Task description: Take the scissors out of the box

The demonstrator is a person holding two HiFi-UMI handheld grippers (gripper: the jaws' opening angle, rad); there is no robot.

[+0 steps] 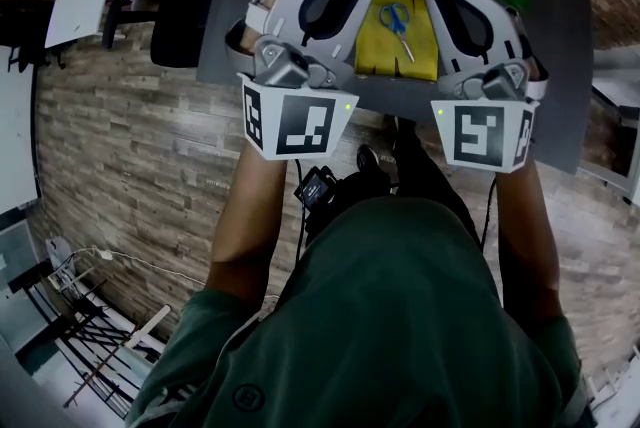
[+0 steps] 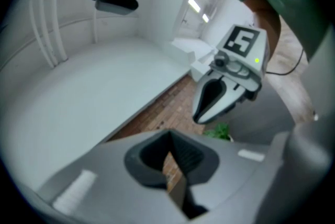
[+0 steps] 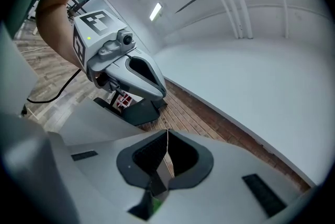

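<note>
Showing in head view only: scissors (image 1: pixel 399 26)

**White shells, black-square cubes, green shirt**

From my remote seat I see two tools built alike. The left gripper (image 2: pixel 170 165) and the right gripper (image 3: pixel 166 157) have smooth white shells, each with a dark teardrop inset, and black ribbed pads (image 2: pixel 187 154). Each carries a white marker cube (image 1: pixel 295 123) printed with black squares. On the left cube a green light (image 1: pixel 345 103) glows at the 1 o'clock corner, and on the right cube at 11 o'clock. Thin black cables (image 1: pixel 298 211) trail toward 6 o'clock. The wearer's shirt (image 1: pixel 400 316) is dark green and short-sleeved.
</note>
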